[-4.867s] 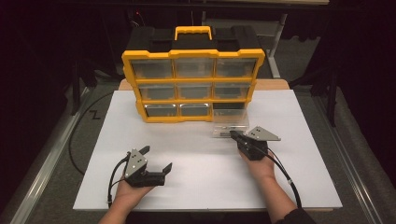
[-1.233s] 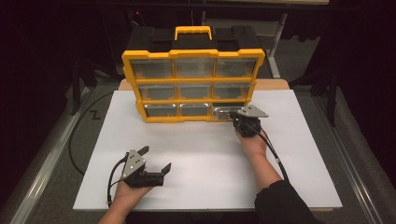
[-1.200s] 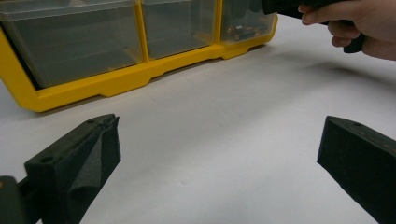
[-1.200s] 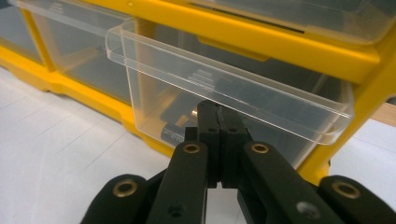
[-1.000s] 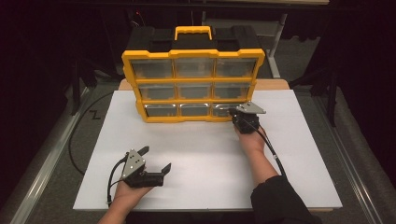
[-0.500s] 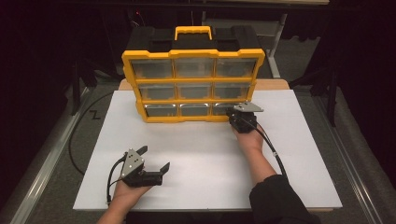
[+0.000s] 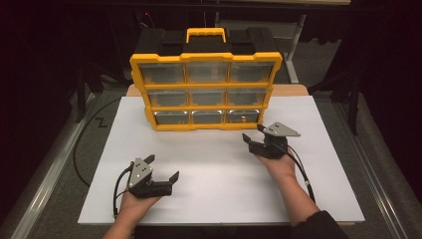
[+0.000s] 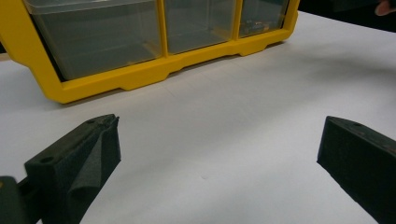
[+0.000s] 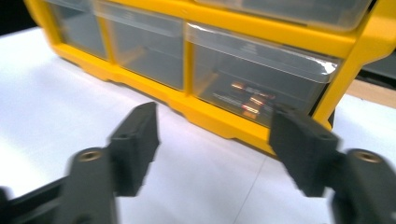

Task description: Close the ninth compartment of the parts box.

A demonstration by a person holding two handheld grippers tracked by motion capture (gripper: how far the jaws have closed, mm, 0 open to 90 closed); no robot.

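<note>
White tabletop (image 7: 219, 164) under yellow organizer (image 7: 205, 89), dark room.

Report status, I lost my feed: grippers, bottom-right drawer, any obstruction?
Right gripper just opened, empty, off the bottom-right drawer. Drawer shut, small items inside. Left gripper open, idle. Nothing between.

The small things inside the bottom right drawer (image 9: 261, 88) of the yellow organiser (image 7: 205, 59) are too blurred to name: orange glints behind clear plastic (perhaps metal, it cannot be told). The right gripper view is smeared by motion. In the left gripper view the organiser's upper rows are cut off by the top edge, and a fingertip (image 8: 385, 6) shows at the corner.
</note>
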